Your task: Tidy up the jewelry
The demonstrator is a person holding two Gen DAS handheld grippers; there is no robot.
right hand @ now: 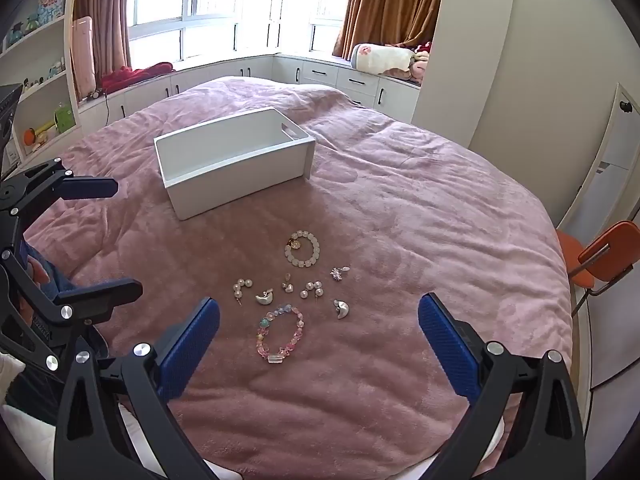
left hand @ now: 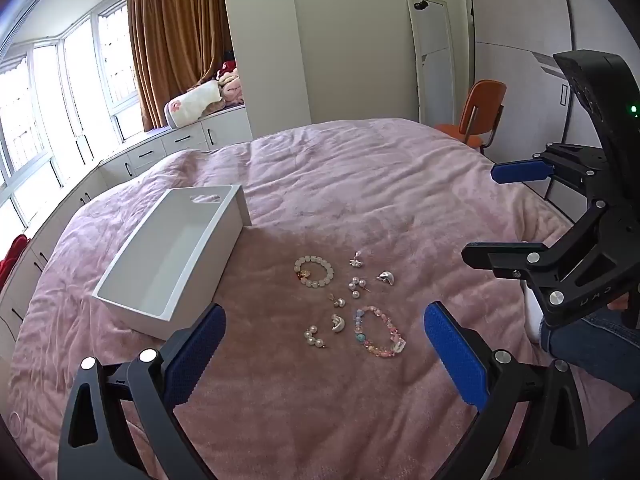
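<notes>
1. No legible writing anywhere; only faint raised letters on the right claw's black body, too small to read.
2. Left claw [left hand: 325, 344]: jaws wide apart, nothing between them, hovering above the pink bed [left hand: 360, 184].
3. Right claw [right hand: 319, 338]: jaws wide apart too, holding nothing, above the same bed; seen from the left wrist off to the right [left hand: 500, 216].
4. Jewelry spread on the blanket just ahead of both claws: white bead bracelet [right hand: 303, 249] farthest out, pastel bracelet [right hand: 280, 336] nearest, lying between the right claw's fingertips.
5. Between the two bracelets, loose pieces: pearl earring [right hand: 241, 287], silver shells [right hand: 265, 297] and [right hand: 341, 309], pearl cluster [right hand: 313, 289], small charm [right hand: 287, 285], silver flower [right hand: 339, 273].
6. White box [right hand: 236, 160] beyond the jewelry, ahead and left of both claws, open-topped, handle slot in its far end, nothing visible inside.
7. Room: bay window with brown curtains [right hand: 394, 4], white cabinets [right hand: 352, 80] under it, plush toys [right hand: 386, 58] on the ledge, shelves [right hand: 44, 80] far left, orange chair [right hand: 596, 260] to the right, mirror [left hand: 434, 52] against the wall.
</notes>
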